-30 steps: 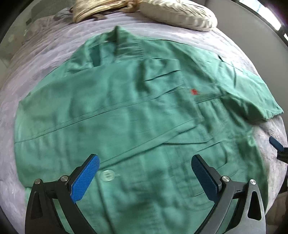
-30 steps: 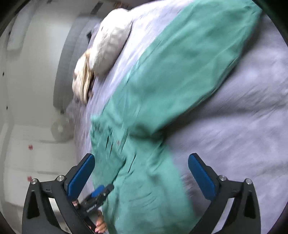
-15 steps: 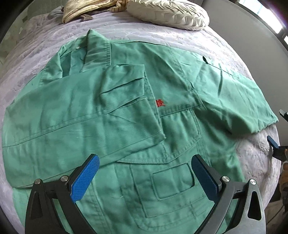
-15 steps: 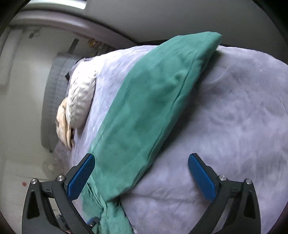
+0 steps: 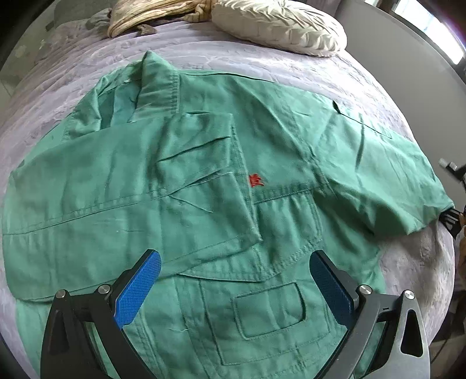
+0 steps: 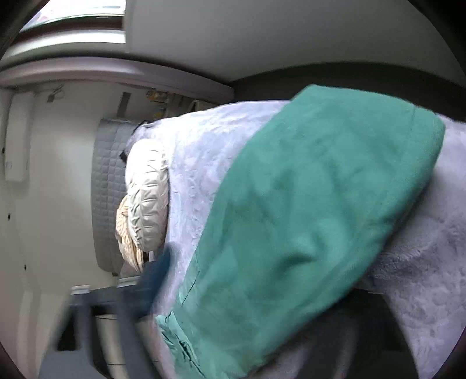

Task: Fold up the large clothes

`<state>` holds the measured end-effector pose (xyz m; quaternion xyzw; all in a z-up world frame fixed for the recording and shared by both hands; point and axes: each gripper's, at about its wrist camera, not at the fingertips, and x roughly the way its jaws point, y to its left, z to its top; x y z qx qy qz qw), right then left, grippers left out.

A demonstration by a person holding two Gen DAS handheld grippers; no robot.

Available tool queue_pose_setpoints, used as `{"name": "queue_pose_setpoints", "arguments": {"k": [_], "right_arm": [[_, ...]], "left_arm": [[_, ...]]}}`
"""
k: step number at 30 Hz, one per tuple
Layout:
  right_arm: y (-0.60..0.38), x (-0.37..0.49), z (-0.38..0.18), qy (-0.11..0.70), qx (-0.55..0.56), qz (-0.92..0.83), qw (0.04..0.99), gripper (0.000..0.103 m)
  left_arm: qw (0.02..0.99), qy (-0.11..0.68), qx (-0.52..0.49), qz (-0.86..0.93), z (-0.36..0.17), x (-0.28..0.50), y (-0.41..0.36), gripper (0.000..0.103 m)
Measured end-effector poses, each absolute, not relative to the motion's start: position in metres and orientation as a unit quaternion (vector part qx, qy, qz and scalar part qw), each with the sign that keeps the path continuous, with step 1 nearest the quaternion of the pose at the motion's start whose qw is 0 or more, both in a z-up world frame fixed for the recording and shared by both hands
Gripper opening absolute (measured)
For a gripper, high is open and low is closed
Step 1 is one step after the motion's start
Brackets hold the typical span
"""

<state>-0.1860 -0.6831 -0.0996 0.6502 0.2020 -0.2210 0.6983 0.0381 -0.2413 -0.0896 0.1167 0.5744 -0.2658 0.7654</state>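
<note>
1. Lying flat across a lilac bedspread (image 5: 262,73), the green jacket (image 5: 204,163) faced up with its collar toward the far pillows; one sleeve was folded across its chest and the other sleeve (image 5: 387,186) stretched out to the right edge of the bed.
2. Your left gripper (image 5: 234,280) hung above the jacket's lower front, jaws spread wide with nothing between them. The blue pads (image 5: 137,291) sat apart from the cloth, bracketing a chest pocket and a smaller flap pocket below it.
3. A small red embroidered mark (image 5: 256,180) showed near the jacket's middle, beyond the left jaws.
4. Your right gripper (image 6: 247,306) sat at the outstretched sleeve's (image 6: 305,218) cuff end. Its jaws had just been closing, with the sleeve's green cloth filling the space between them. Motion blur smeared the near finger (image 6: 154,280) and hid the other, so I could not tell whether the pads were pressing the cloth.
5. A cream quilted pillow (image 5: 279,26) and a tan bundle (image 5: 151,13) lay at the head of the bed, well apart from both grippers.
</note>
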Motion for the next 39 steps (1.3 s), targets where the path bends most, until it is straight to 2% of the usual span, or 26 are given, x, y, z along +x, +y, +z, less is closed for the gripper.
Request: {"name": "queue_pose_setpoints", "arguments": {"k": [1, 3, 4, 13, 19, 23, 29, 36, 39], "right_arm": [[-0.683, -0.186, -0.103, 0.202, 0.658, -0.219, 0.691, 0.029], [-0.682, -0.185, -0.106, 0.190, 0.667, -0.203, 0.691, 0.010], [-0.680, -0.183, -0.103, 0.186, 0.664, -0.197, 0.696, 0.007], [-0.626, -0.105, -0.036, 0.208, 0.593, -0.105, 0.770, 0.007], [-0.547, -0.021, 0.007, 0.251, 0.521, -0.021, 0.816, 0.007], [-0.481, 0.025, 0.017, 0.290, 0.469, 0.027, 0.834, 0.007], [-0.382, 0.079, -0.001, 0.363, 0.413, 0.080, 0.831, 0.007], [-0.300, 0.102, -0.066, 0.463, 0.368, 0.081, 0.802, 0.007], [-0.286, 0.107, -0.093, 0.498, 0.364, 0.061, 0.785, 0.011]], "left_arm": [[0.766, 0.575, 0.115, -0.264, -0.089, 0.040, -0.239, 0.102], [0.767, 0.575, 0.119, -0.259, -0.089, 0.044, -0.234, 0.102], [0.767, 0.575, 0.123, -0.257, -0.089, 0.046, -0.231, 0.102], [0.777, 0.581, 0.136, -0.200, -0.093, 0.074, -0.190, 0.102], [0.783, 0.583, 0.139, -0.166, -0.093, 0.092, -0.152, 0.102], [0.787, 0.582, 0.136, -0.151, -0.091, 0.103, -0.123, 0.102], [0.790, 0.584, 0.132, -0.132, -0.095, 0.113, -0.087, 0.102], [0.788, 0.591, 0.127, -0.113, -0.104, 0.119, -0.055, 0.102], [0.788, 0.593, 0.126, -0.109, -0.107, 0.119, -0.043, 0.102]]}}
